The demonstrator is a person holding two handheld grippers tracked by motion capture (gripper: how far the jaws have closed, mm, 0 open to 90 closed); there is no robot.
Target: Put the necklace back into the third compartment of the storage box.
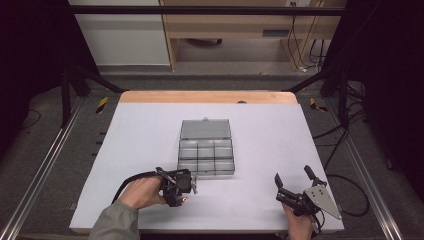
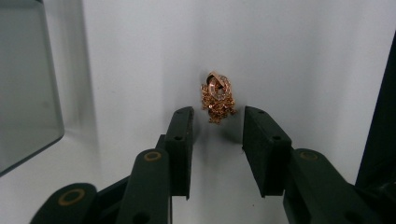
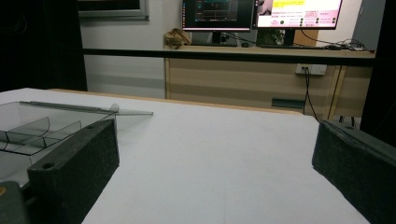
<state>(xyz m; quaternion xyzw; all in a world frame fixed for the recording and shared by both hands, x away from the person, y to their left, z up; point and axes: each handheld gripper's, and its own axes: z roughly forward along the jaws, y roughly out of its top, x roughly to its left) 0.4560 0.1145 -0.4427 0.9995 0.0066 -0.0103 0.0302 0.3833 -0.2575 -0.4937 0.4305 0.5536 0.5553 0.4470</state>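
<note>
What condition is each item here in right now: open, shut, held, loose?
Clear compartment box: lid folded back, open.
Rose-gold chain with ring: loose heap on the white table, not gripped.
Left gripper: jaws open, flanking the chain's near end.
Right gripper: jaws wide open, empty.

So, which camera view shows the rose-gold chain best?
The left gripper view: the rose-gold chain lies bunched on the white table, just beyond the fingers. In the high view it is a tiny reddish speck.
</note>
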